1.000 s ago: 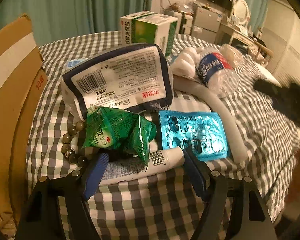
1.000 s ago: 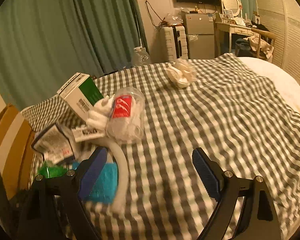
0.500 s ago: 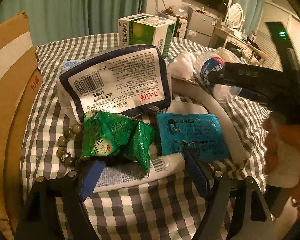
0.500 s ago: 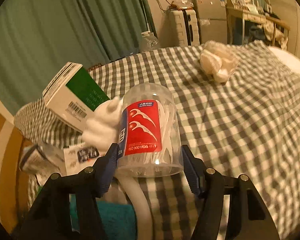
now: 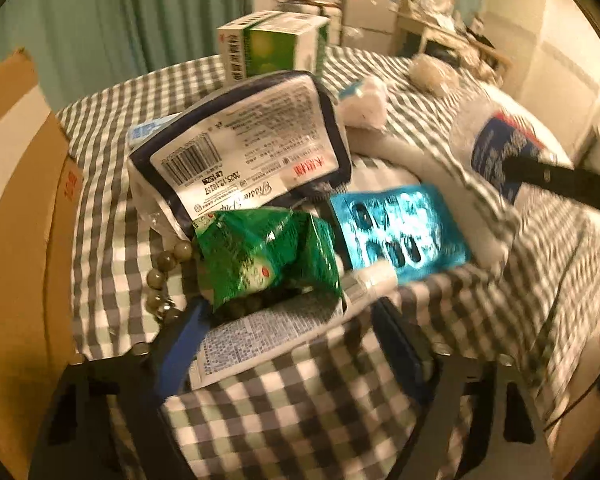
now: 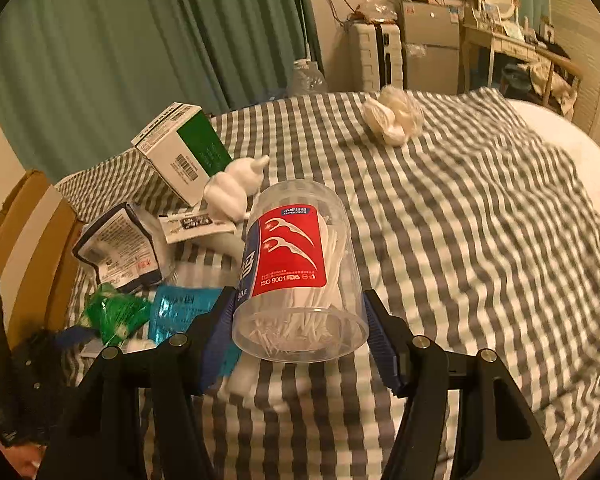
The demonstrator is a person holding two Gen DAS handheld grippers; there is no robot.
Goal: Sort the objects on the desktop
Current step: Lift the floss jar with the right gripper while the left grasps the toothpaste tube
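Clamped from both sides, the right gripper (image 6: 298,334) holds one clear floss-pick jar (image 6: 296,276) with a red label; each blue pad presses the jar's wall near its wider end, and the jar tilts away from the camera, lifted off the checked cloth (image 6: 460,240). Spread wide, the left gripper (image 5: 288,344) grips nothing; one white tube (image 5: 268,340) with fine print lies between its fingers, its end reaching past the right one.

Lying on that tube is one crumpled green packet (image 5: 264,256). Just beside the packet sits one blue foil blister sheet (image 5: 400,232), and on the other side one string of dark beads (image 5: 164,280) curls under the packet's edge. Behind them leans one white pouch (image 5: 244,152) with a navy border and barcode, and farther back stands one green-and-white carton (image 5: 272,46). One white plush toy (image 6: 236,188) lies against the carton, and one bundle of white wads (image 6: 394,120) rests well apart on the cloth. One cardboard box (image 5: 16,200) stands at the left edge.

Both grippers point forward over the cloth, low and angled downward; the right one's black body crosses the left view's right side.
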